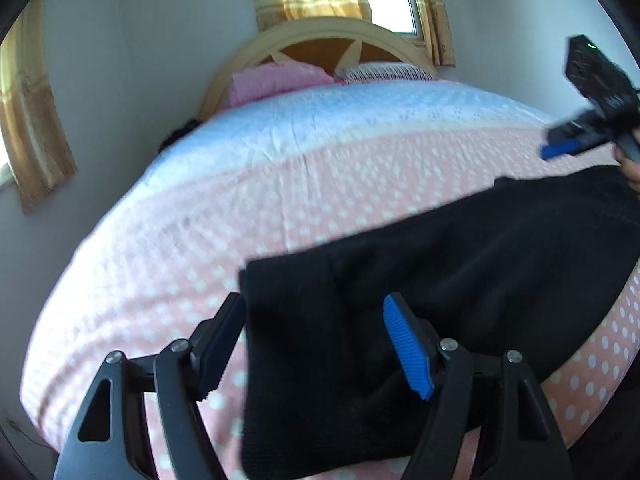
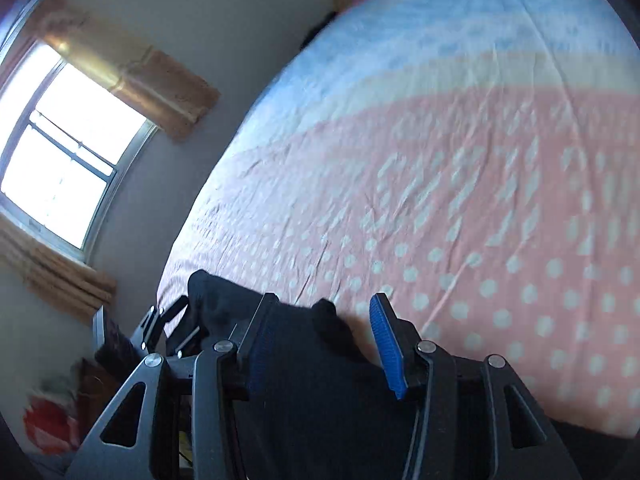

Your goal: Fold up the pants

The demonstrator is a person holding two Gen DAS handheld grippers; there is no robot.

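Black pants (image 1: 440, 280) lie on the pink dotted bedspread (image 1: 240, 208), stretching from the lower middle to the right edge of the left wrist view. My left gripper (image 1: 312, 344) is open, its fingers either side of the near end of the pants, just above the cloth. My right gripper shows at the far right of that view (image 1: 560, 148), above the other end of the pants. In the right wrist view my right gripper (image 2: 320, 344) is open with black cloth (image 2: 312, 380) between and under its fingers. The left gripper (image 2: 160, 332) shows at the lower left there.
The bed (image 2: 440, 160) has a blue band toward the head. Pink pillows (image 1: 276, 80) and a curved wooden headboard (image 1: 320, 36) stand at the far end. Curtained windows (image 2: 60, 148) are in the walls beside and behind the bed.
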